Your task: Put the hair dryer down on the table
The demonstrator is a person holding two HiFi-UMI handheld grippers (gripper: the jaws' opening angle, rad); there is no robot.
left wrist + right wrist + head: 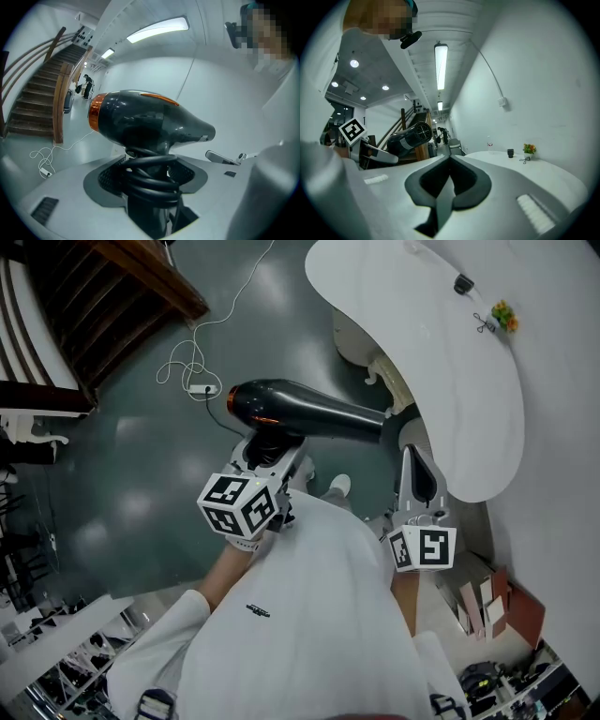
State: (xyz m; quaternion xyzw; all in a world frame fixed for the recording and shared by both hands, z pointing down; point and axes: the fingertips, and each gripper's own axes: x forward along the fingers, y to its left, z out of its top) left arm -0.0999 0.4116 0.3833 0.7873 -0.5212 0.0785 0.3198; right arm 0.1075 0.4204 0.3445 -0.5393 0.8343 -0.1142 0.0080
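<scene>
Black hair dryer point(150, 124) is gripped by left claw point(151, 185); right claw point(449, 166) is closed, empty.

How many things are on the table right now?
4, all near the wall side of the table: a glass, a black cup, a plant, a small item beside it. More may be hidden.

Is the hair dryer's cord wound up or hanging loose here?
Wound up: the cord sits in several black coils round the handle of the hair dryer.
</scene>
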